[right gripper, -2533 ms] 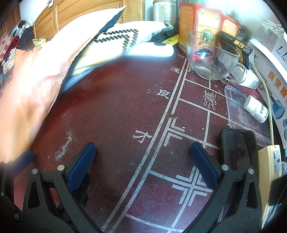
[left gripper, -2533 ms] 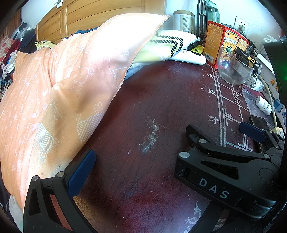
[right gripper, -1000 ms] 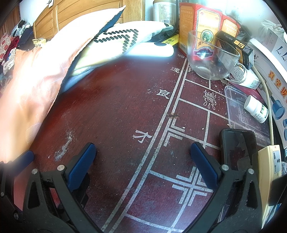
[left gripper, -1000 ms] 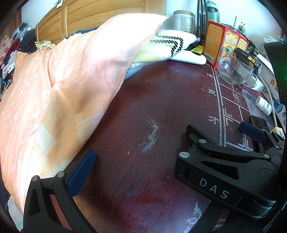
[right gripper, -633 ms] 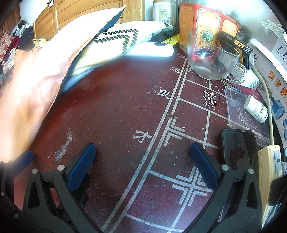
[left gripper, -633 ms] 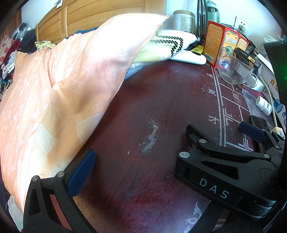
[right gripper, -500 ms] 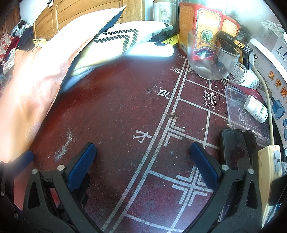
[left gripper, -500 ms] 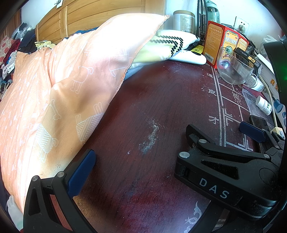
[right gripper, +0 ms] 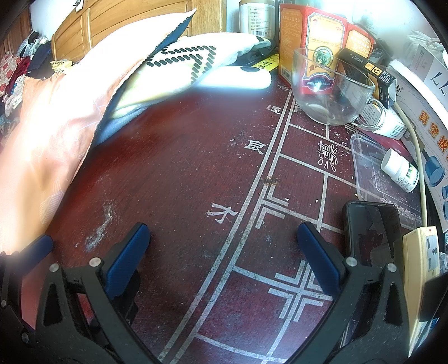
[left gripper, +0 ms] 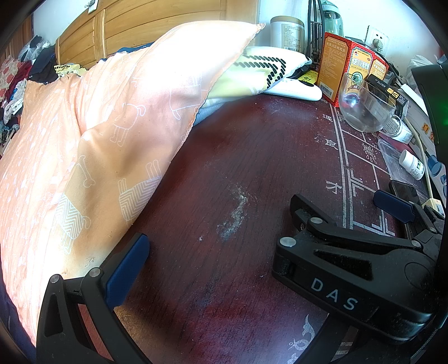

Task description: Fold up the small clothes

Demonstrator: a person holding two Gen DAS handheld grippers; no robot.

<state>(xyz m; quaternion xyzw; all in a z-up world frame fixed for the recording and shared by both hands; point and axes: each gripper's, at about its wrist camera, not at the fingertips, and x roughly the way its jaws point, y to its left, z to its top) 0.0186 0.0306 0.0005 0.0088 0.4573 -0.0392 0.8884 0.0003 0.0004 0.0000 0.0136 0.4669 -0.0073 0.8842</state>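
Table [right gripper: 182, 173] centre free; pillow [left gripper: 98, 140] blocks left, glass cup [right gripper: 330, 86] right.

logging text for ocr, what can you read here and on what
"DAS": on the right gripper.
"良": on the table, beside its white lines.
"FOR RE...": on the clear tray, rest unreadable.
Red boxes, jar, pill bottle: print too small.

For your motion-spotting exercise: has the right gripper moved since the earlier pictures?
No. The right gripper sits just as before against the white grid lines on the dark red table.
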